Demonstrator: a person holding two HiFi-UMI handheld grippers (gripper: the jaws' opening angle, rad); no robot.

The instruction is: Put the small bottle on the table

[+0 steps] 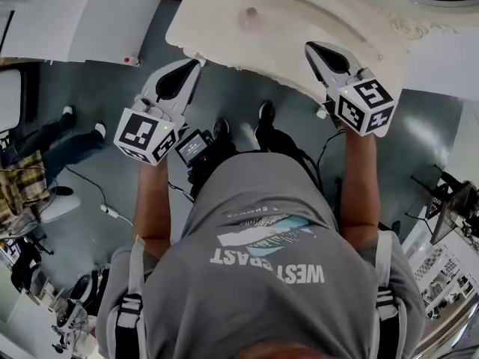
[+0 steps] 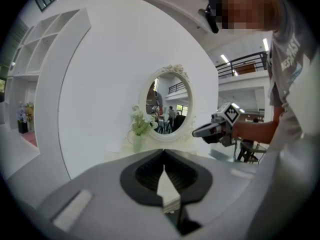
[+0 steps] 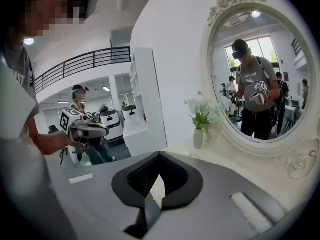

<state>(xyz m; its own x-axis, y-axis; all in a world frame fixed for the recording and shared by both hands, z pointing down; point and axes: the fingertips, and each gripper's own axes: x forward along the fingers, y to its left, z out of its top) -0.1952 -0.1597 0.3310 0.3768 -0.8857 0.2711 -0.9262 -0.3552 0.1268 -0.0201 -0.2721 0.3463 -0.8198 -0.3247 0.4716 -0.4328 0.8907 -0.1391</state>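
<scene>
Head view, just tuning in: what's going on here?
A person stands at the white dressing table with a gripper in each hand. The left gripper and right gripper both point toward the table, jaws together with nothing between them. A vase of flowers stands beside the oval mirror. Neither gripper holds a small bottle.

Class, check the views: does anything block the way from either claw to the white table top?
Nothing visible does. The left claw and right claw are shut, empty, at the table edge; the flower vase stands back by the mirror.
</scene>
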